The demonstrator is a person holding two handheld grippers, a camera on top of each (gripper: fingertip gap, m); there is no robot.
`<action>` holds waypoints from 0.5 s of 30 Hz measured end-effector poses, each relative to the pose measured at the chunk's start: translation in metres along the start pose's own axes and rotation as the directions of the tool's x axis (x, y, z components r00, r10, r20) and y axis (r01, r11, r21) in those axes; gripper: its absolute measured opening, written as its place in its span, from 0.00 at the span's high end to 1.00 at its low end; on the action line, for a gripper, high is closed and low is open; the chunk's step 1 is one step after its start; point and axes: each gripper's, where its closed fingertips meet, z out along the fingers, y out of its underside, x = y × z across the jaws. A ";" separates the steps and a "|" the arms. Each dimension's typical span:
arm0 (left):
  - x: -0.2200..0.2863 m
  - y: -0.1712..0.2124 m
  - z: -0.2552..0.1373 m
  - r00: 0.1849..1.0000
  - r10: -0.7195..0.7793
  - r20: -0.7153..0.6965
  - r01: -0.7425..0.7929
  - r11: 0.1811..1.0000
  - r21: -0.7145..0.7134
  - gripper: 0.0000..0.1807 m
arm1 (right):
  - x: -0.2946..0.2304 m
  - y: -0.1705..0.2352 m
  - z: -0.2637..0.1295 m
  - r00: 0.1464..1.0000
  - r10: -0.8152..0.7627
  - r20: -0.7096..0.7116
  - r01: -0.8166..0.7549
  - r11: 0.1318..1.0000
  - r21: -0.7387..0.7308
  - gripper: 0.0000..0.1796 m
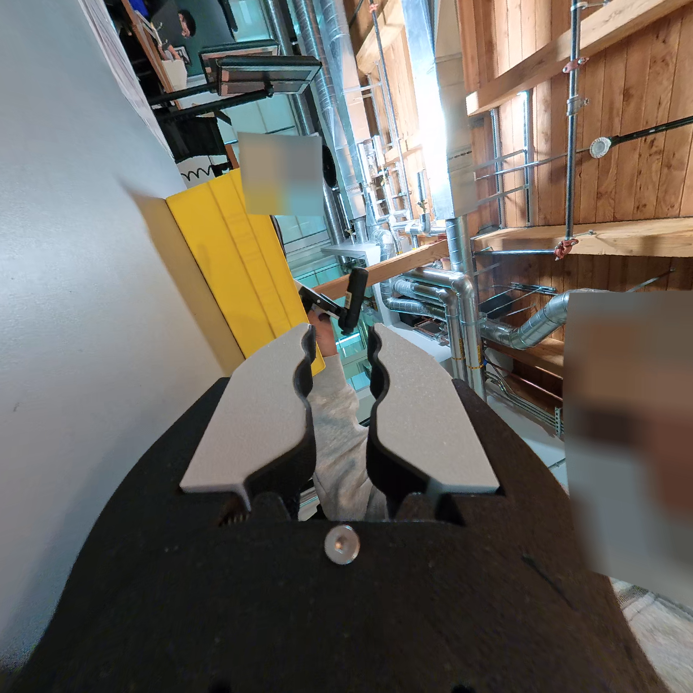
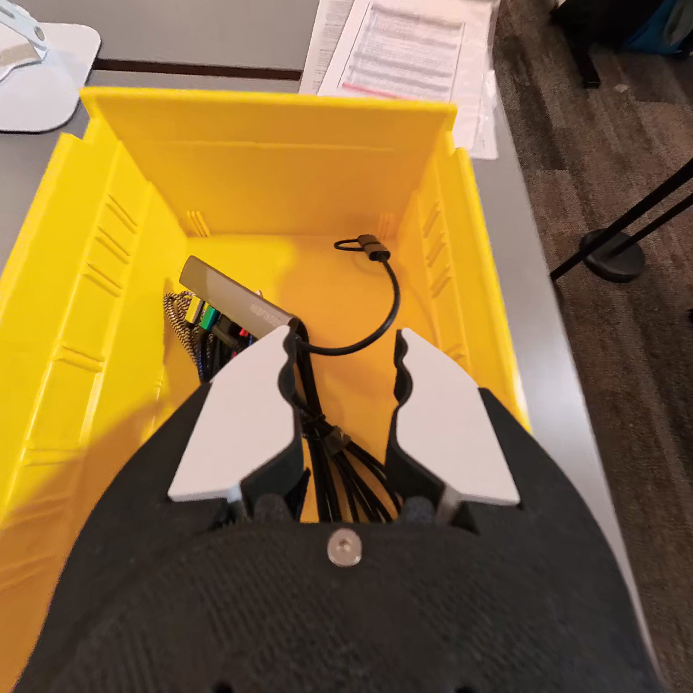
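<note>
In the right wrist view, my right gripper is open and hangs over a yellow plastic bin, empty. In the bin lie a grey hub with a short black cable, a tied bundle of black cables running under my fingers, and braided cables with coloured plugs. The left fingertip is close to the hub's end. My left gripper is open and empty, tilted sideways in the air. Beyond it are the bin's side, a hand in a light sleeve and the other gripper.
The bin stands on a grey table. Printed papers lie behind it and a white stand base is at the back left. A black stand foot rests on the dark floor. Monitors and ceiling pipes show beyond. Some 40 cm of space lies between my two pairs of fingers. My right gripper is the nearer one to the grey hub: about 5 cm, against 35 cm.
</note>
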 end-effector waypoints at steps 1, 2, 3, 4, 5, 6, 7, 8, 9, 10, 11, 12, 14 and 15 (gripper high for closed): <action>0.000 0.000 0.000 1.000 0.003 0.001 -0.003 1.000 0.000 0.85 | 0.003 -0.006 -0.007 1.000 -0.013 -0.022 0.013 0.999 0.039 0.72; 0.001 0.000 -0.001 1.000 0.006 0.002 -0.006 1.000 0.001 0.85 | 0.005 -0.014 -0.017 0.999 -0.020 -0.042 0.024 0.995 0.094 0.72; 0.001 -0.001 -0.001 1.000 0.010 0.003 -0.010 1.000 0.001 0.85 | 0.008 -0.023 -0.029 0.998 -0.023 -0.062 0.033 0.987 0.159 0.72; 0.002 -0.001 -0.001 1.000 0.013 0.004 -0.013 1.000 0.002 0.85 | 0.011 -0.029 -0.043 0.996 -0.023 -0.086 0.042 0.974 0.225 0.72; 0.002 -0.002 -0.002 1.000 0.015 0.006 -0.015 1.000 0.002 0.85 | 0.016 -0.033 -0.058 0.993 -0.018 -0.119 0.052 0.957 0.286 0.73; 0.002 -0.002 -0.002 1.000 0.016 0.005 -0.016 1.000 0.004 0.85 | 0.022 -0.033 -0.073 0.987 -0.010 -0.159 0.065 0.938 0.341 0.74; 0.003 -0.002 -0.002 1.000 0.016 0.002 -0.016 1.000 0.005 0.85 | 0.029 -0.031 -0.088 0.980 0.001 -0.201 0.079 0.917 0.390 0.76; 0.004 -0.002 -0.002 1.000 0.016 -0.001 -0.016 1.000 0.004 0.85 | 0.037 -0.027 -0.102 0.970 0.017 -0.242 0.091 0.898 0.430 0.77; 0.005 -0.001 -0.002 1.000 0.017 -0.004 -0.017 1.000 0.001 0.85 | 0.046 -0.020 -0.114 0.960 0.038 -0.276 0.096 0.885 0.455 0.77; 0.006 0.000 -0.001 1.000 0.019 -0.004 -0.019 1.000 -0.004 0.85 | 0.054 -0.009 -0.123 0.951 0.062 -0.302 0.092 0.878 0.470 0.77; 0.006 0.001 -0.001 1.000 0.022 -0.004 -0.022 1.000 -0.011 0.85 | 0.062 0.004 -0.129 0.943 0.088 -0.320 0.081 0.873 0.480 0.77; 0.006 0.002 0.000 1.000 0.022 -0.005 -0.022 1.000 -0.021 0.85 | 0.069 0.018 -0.131 0.938 0.117 -0.325 0.060 0.872 0.487 0.78; 0.007 0.007 0.002 1.000 0.023 -0.013 -0.024 0.998 -0.051 0.84 | 0.079 0.041 -0.128 0.940 0.201 -0.277 -0.045 0.874 0.483 0.77; 0.007 0.011 0.003 0.999 0.028 -0.016 -0.029 0.996 -0.080 0.83 | 0.082 0.047 -0.125 0.941 0.252 -0.228 -0.117 0.871 0.478 0.76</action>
